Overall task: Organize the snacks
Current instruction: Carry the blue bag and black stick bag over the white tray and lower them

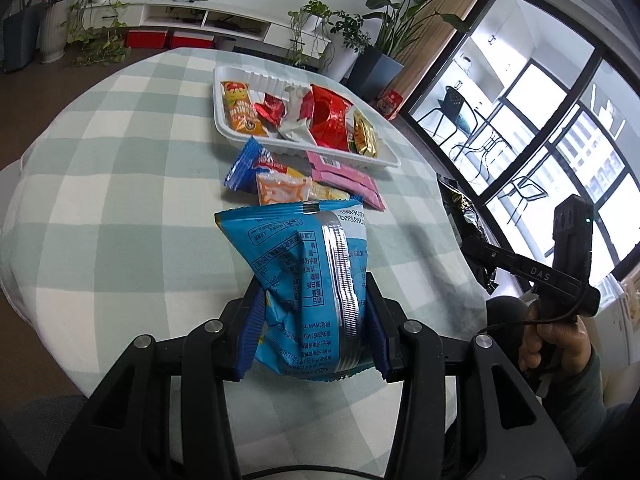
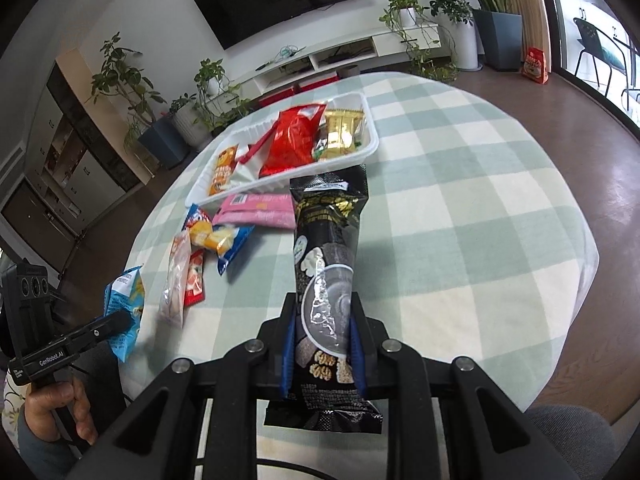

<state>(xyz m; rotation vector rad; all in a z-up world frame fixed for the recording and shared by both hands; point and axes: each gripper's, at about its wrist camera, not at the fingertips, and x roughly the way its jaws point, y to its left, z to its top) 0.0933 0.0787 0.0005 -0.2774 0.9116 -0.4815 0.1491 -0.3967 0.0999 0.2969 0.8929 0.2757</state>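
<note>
Table [image 2: 460, 184]: checked cloth; loose packets lie near the tray.
Tray [image 1: 224, 120]: white, already crowded; a further drop may spill packets over its rim.
Blue bag [image 1: 304, 276]: clamped in the left gripper [image 1: 312, 320], above the cloth; puffy, may slip.
Black pack [image 2: 326, 280]: clamped in the right gripper [image 2: 322, 352], near its lower end; the long top could catch the rim.

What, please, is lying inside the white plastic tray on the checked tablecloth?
The white plastic tray holds a large red bag, a gold packet and a small orange packet. Whatever lies beneath them is covered.
</note>
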